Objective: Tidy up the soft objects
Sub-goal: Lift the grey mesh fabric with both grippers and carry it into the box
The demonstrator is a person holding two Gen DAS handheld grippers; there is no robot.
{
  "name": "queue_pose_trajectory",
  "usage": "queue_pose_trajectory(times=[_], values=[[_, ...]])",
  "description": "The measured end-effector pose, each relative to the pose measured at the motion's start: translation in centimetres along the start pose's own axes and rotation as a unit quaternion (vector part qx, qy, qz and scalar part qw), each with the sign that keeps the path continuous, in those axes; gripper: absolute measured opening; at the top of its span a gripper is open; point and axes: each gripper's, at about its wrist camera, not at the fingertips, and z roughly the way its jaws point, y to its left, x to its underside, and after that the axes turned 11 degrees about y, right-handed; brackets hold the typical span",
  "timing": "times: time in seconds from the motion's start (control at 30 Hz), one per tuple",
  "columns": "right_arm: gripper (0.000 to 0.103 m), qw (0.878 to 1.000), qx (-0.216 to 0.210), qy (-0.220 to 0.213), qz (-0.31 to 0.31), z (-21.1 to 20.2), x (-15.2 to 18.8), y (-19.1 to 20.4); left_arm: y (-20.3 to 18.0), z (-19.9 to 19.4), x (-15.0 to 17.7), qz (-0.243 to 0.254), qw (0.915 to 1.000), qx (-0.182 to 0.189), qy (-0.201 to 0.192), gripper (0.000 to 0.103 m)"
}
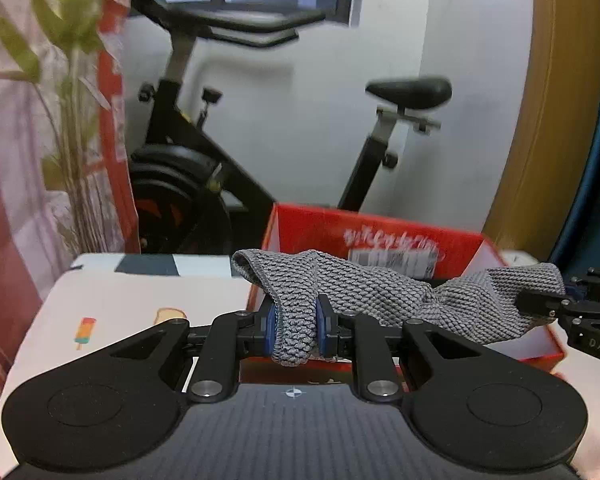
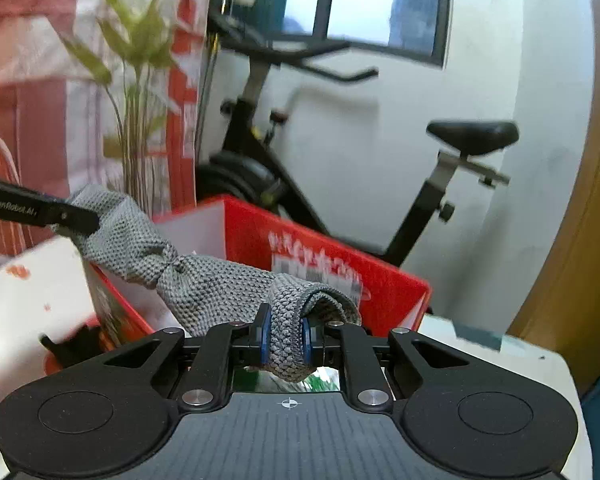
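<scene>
grey cloth (image 1: 364, 288) stretched above red box (image 1: 380, 228); we grip one end in left tongs (image 1: 296, 326), other in right tongs (image 2: 286, 336).

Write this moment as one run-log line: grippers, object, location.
left gripper: shut on grey cloth | right gripper: shut on grey cloth | cloth: stretched above red box

Both wrist views close, facing exercise bike (image 1: 204, 152)
</scene>
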Motion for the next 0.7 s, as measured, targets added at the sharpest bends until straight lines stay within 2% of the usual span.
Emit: queue_pose_trajectory(times=[0.2, 0.4, 0.7], values=[[0.014, 0.999, -0.002, 0.04, -0.015, 3.6, -0.8, -0.3, -0.7, 3.7, -1.4, 0.038, 0.9987, -0.008, 0.033, 0.021], [0.014, 0.997, -0.012, 0.072, -0.032, 6.3, -1.8, 0.0, -0.8, 6.2, -2.3, 0.047, 0.9972, -0.004, 0.057, 0.021], [0.014, 0.988, -0.041, 0.147, -0.018, 9.5, -2.8, -0.3, -1.9, 8.3, -2.3, 0.066, 0.9929, 0.024, 0.096, 0.021]])
